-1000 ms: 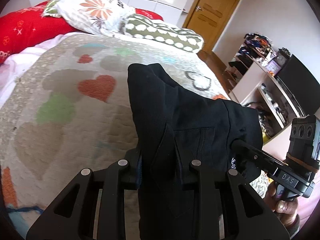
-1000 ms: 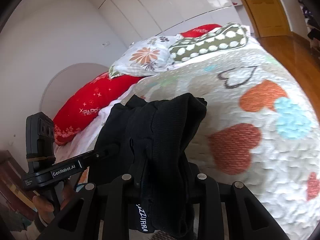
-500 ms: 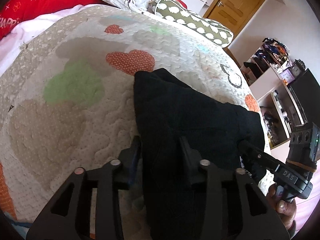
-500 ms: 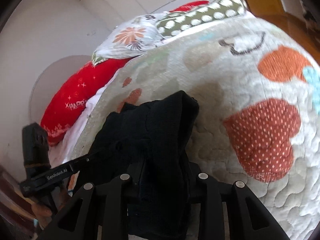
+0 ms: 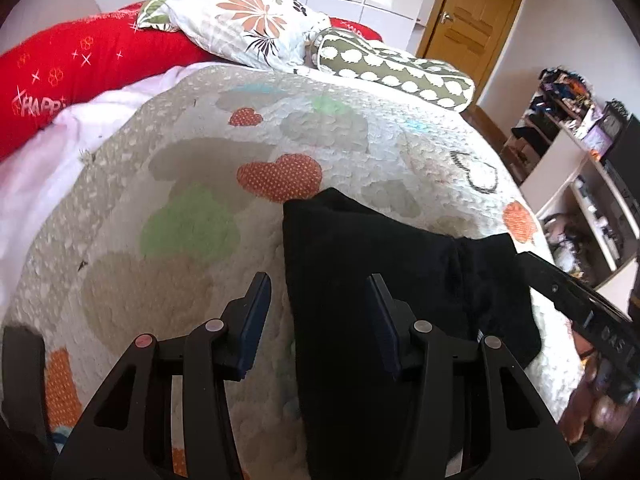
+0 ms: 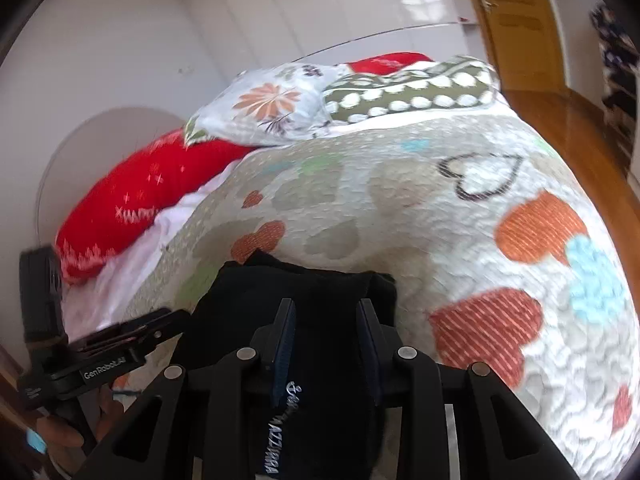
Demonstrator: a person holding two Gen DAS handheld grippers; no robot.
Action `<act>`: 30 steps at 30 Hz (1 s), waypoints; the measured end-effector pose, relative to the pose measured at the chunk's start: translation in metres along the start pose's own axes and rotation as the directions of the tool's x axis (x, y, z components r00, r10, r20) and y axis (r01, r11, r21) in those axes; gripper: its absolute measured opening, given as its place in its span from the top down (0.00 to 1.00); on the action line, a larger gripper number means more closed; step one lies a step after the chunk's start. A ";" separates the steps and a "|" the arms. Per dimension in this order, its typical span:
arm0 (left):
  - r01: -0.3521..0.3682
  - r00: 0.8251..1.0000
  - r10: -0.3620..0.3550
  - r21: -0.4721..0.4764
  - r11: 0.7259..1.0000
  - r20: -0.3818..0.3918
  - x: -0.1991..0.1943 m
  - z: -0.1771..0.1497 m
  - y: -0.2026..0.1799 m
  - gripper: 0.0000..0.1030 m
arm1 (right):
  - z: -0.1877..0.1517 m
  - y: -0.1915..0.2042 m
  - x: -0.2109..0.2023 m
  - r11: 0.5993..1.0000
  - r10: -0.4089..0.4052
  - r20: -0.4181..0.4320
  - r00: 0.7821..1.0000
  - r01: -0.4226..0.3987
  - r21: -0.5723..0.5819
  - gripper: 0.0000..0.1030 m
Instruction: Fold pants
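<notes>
The black pants (image 5: 384,280) lie folded on the heart-patterned quilt (image 5: 192,184). My left gripper (image 5: 318,284) is open, its jaws wide apart over the pants' left edge, holding nothing. In the right wrist view the pants (image 6: 316,292) lie under my right gripper (image 6: 326,312), whose jaws stand apart with the cloth and its white-lettered band (image 6: 280,428) loose between them. The right gripper's body shows at the right of the left wrist view (image 5: 576,304); the left gripper's body shows in the right wrist view (image 6: 104,356).
Pillows line the bed's head: a red one (image 5: 80,68), a floral one (image 5: 244,20) and a green dotted one (image 5: 396,76). A wooden door (image 5: 476,12) and cluttered shelves (image 5: 576,152) stand to the right of the bed. Wooden floor (image 6: 580,128) lies beyond it.
Both grippers lowered the pants onto the quilt and opened, letting go. The pants now lie flat instead of hanging from the jaws.
</notes>
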State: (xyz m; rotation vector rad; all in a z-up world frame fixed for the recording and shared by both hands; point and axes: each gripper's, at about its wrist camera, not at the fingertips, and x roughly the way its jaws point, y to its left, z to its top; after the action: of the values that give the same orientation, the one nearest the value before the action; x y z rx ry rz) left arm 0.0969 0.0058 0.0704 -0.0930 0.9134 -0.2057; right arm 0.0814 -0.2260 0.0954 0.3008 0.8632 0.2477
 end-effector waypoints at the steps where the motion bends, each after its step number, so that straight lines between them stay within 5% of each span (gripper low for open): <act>1: -0.008 1.000 0.008 -0.001 1.000 -0.006 0.004 0.002 -0.001 0.53 | 0.002 0.004 0.004 1.000 0.002 -0.002 1.000 -0.002 -0.015 0.72; 8: -0.029 0.998 0.029 -0.014 0.999 -0.049 0.036 0.013 -0.002 0.53 | 0.020 0.008 -0.017 0.995 -0.075 0.069 0.995 0.079 -0.056 0.72; 13: -0.042 0.997 0.040 -0.019 0.999 -0.067 0.047 0.016 -0.002 0.53 | 0.017 0.018 0.024 0.994 -0.003 -0.048 0.999 -0.002 -0.111 0.72; 18: -0.051 0.995 0.049 -0.015 0.999 -0.085 0.059 0.015 -0.001 0.49 | 0.002 0.005 0.061 0.985 -0.112 -0.103 0.988 0.097 -0.146 0.72; 30: -0.101 0.995 0.102 0.017 0.995 -0.013 0.022 -0.002 -0.007 0.45 | -0.007 0.012 0.016 0.986 -0.075 -0.058 0.995 0.065 -0.154 0.72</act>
State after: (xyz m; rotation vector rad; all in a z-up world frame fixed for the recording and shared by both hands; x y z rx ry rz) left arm 0.1071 -0.0054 0.0532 -0.0297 0.9276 -0.1196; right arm 0.0843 -0.2083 0.0843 0.1205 0.9112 0.2569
